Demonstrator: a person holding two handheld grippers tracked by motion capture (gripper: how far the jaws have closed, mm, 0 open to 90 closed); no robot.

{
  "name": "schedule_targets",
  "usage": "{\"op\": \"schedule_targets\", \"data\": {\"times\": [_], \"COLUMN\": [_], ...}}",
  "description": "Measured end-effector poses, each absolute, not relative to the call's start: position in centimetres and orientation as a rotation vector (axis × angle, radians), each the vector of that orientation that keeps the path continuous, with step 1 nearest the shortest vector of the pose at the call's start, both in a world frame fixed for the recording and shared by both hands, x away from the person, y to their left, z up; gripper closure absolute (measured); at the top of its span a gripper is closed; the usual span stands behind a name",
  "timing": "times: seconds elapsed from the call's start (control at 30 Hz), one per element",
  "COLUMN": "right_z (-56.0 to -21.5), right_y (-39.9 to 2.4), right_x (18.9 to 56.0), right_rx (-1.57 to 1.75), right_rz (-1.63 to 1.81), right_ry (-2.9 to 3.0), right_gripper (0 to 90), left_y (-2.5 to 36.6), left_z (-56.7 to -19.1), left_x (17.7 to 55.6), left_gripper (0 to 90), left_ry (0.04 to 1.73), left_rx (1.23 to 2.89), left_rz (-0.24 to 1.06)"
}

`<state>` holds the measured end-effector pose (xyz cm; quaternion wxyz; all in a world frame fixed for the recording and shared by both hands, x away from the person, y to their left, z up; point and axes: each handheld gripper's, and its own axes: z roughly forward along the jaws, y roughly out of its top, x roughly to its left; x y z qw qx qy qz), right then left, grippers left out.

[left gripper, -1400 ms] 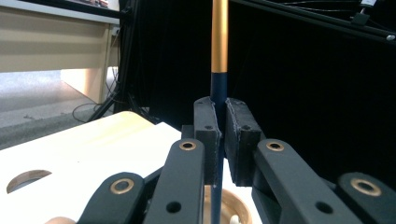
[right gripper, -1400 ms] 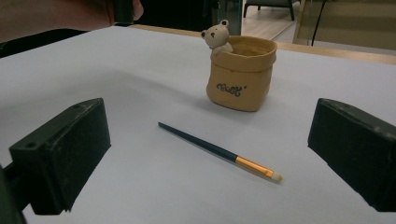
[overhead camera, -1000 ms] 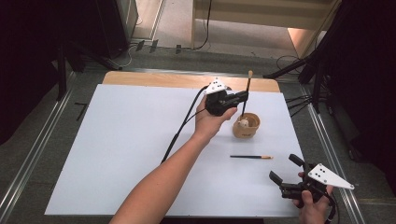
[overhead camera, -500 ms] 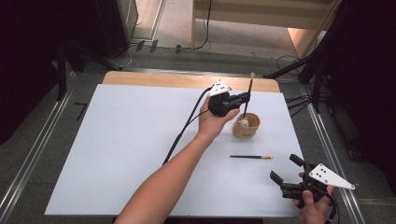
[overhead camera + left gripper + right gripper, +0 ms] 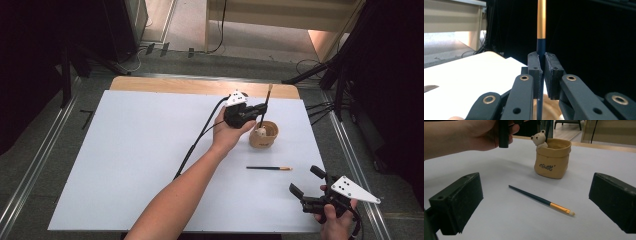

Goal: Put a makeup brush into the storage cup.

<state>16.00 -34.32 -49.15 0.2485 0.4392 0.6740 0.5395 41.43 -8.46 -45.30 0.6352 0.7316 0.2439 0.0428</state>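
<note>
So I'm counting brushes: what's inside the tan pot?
The upright brush held by the left gripper has its lower end inside the tan pot, beside a small bear figure. The pot's wall hides its bottom.

Open sheet point(image 5: 140, 160) left; pot point(image 5: 264, 135) blocks right.

Table: white sheet point(image 5: 125, 160) over a wooden top point(image 5: 175, 85)
Floor: grey point(image 5: 30, 165), metal rails point(image 5: 35, 170) left and right
Far side: pale furniture point(image 5: 280, 12), dark surroundings
</note>
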Motion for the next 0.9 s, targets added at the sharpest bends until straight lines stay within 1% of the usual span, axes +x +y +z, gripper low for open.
{"op": "schedule_targets", "data": {"times": [0.3, 0.77, 0.83, 0.9], "right_z": [-49.2, -49.2, -49.2, -49.2], "right_y": [-34.2, -34.1, -34.2, -34.2], "right_x": [16.0, 16.1, 16.2, 16.2], "right_rx": [1.197, 1.201, 1.202, 1.2], "right_rz": [1.471, 1.468, 1.467, 1.467], "right_ry": [1.84, 1.845, 1.846, 1.846], "right_gripper": [0.0, 0.0, 0.0, 0.0], "left_y": [-8.3, -8.2, -8.0, -8.0], "left_z": [-46.7, -47.4, -47.5, -47.5], "left_x": [41.3, 41.2, 41.4, 41.5], "left_gripper": [85.1, 84.9, 84.7, 84.5], "left_ry": [0.586, 0.58, 0.593, 0.594], "left_rx": [1.684, 1.729, 1.718, 1.716], "left_rz": [0.058, 0.058, 0.023, 0.019]}}
